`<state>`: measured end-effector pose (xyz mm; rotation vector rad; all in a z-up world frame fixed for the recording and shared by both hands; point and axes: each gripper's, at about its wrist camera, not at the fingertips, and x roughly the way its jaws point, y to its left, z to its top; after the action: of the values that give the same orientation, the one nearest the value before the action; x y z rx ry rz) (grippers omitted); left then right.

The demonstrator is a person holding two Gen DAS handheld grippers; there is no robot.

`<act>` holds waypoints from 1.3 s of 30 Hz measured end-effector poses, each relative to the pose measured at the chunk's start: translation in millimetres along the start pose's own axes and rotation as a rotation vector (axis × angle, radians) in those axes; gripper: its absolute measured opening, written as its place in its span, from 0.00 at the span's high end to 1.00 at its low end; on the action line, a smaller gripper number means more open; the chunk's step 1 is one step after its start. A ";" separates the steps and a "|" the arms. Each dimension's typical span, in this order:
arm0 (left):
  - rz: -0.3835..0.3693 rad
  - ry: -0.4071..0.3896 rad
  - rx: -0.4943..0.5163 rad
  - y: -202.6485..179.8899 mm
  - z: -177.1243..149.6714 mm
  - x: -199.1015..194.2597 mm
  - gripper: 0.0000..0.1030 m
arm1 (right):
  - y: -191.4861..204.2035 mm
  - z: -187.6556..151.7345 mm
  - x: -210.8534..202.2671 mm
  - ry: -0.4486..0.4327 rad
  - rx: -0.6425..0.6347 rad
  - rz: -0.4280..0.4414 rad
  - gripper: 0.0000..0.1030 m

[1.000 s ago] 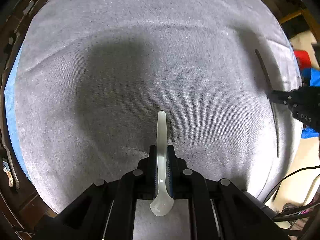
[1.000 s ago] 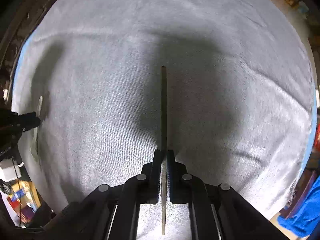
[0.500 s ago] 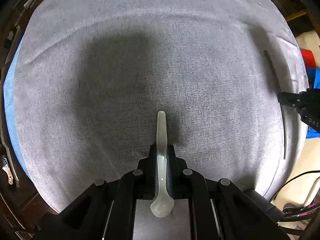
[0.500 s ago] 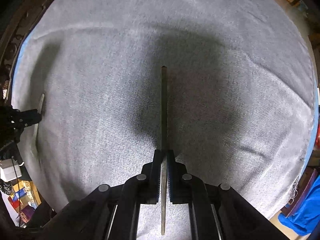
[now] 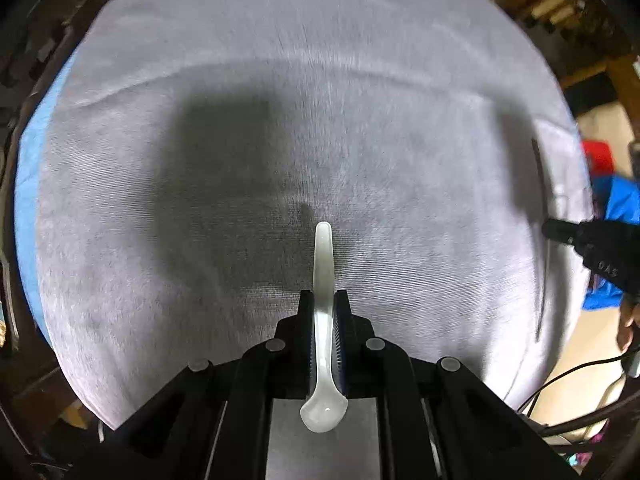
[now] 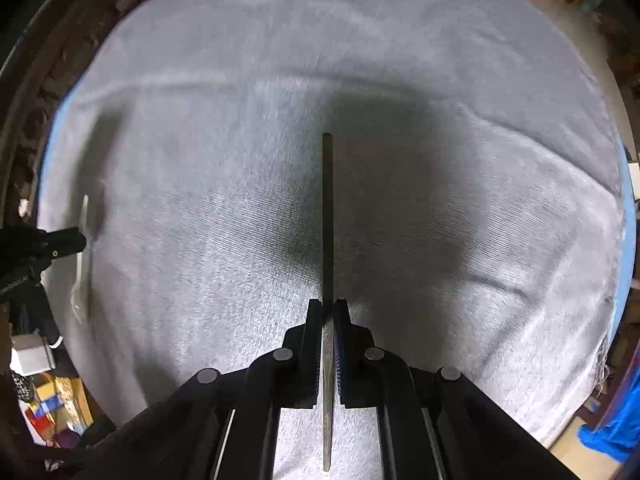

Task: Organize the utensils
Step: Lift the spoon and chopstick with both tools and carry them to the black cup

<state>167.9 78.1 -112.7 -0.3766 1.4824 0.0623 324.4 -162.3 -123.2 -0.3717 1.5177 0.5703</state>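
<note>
- The left tool [image 5: 324, 304] is squeezing a white plastic spoon [image 5: 323, 320] between its two black fingers.
- The spoon is looking smooth and a bit see-through. Its long thin handle is poking out past the fingertips, and its round bowl is sitting back near the camera.
- The right tool [image 6: 328, 308] is pinching a thin dark metal utensil [image 6: 327, 220] between its fingers. The jaws are sitting tight together on it.
- This utensil is looking flat and very skinny, seen from its edge. Its blunt end is sticking far out in front, and its other end is narrowing to a point near the camera. What kind of utensil it is cannot be told.
- Both tools are pointing down at a grey cloth [image 5: 280, 120] that is covering the bench. The cloth is looking soft, with fine woven lines and a few gentle folds.
- Dark, blurry shadows are lying on the cloth under each tool.
- A blue layer [image 5: 28, 152] is peeking out along the cloth's edge.
- In the left wrist view, the right tool is showing at the right edge with its dark utensil.
- In the right wrist view, the left tool is showing at the left edge with its pale spoon.
</note>
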 end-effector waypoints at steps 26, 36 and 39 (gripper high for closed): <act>-0.232 -0.453 -0.276 52.2 -105.0 -86.1 0.91 | -53.3 -117.1 -101.8 -0.418 0.259 0.211 0.93; -0.258 -0.549 -0.322 47.7 -128.8 -112.3 0.91 | -48.2 -145.1 -115.3 -0.508 0.275 0.211 0.93; -0.272 -0.589 -0.333 42.7 -138.9 -121.6 0.91 | -46.9 -156.0 -124.4 -0.543 0.280 0.216 0.93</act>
<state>11.5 101.7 -8.4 -0.7561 0.8276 0.1873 226.9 -303.4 -11.0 0.1604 1.0926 0.5611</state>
